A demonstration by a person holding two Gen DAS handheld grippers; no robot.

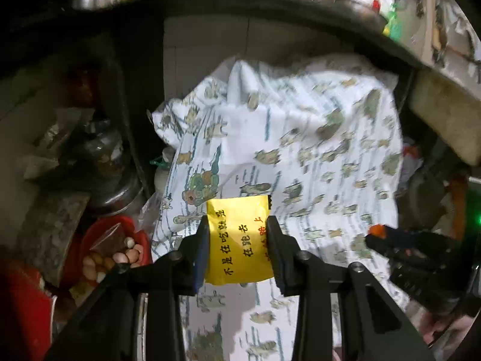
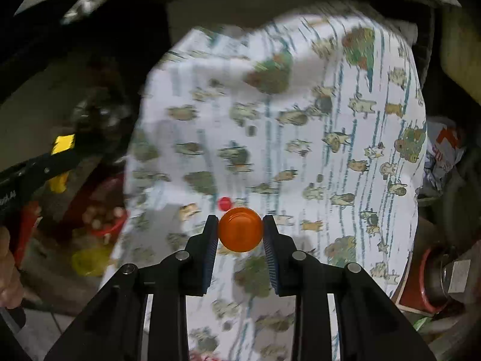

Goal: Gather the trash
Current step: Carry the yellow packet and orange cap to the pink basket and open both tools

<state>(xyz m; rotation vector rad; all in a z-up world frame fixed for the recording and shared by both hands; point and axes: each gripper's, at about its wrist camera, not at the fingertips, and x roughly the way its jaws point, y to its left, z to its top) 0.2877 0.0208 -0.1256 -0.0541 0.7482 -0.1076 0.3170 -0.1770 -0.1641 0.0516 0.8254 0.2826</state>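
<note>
My left gripper is shut on a yellow snack wrapper with black characters, held in front of a white plastic bag printed with cartoon animals. My right gripper is shut on an orange bottle cap, held over the same bag. The right gripper with the orange cap also shows at the right of the left wrist view. The left gripper with its yellow wrapper shows at the left of the right wrist view.
A red bowl with peanuts sits to the left of the bag, with dark jars behind it. A dark tabletop edge runs overhead. A red-rimmed metal can lies at the right.
</note>
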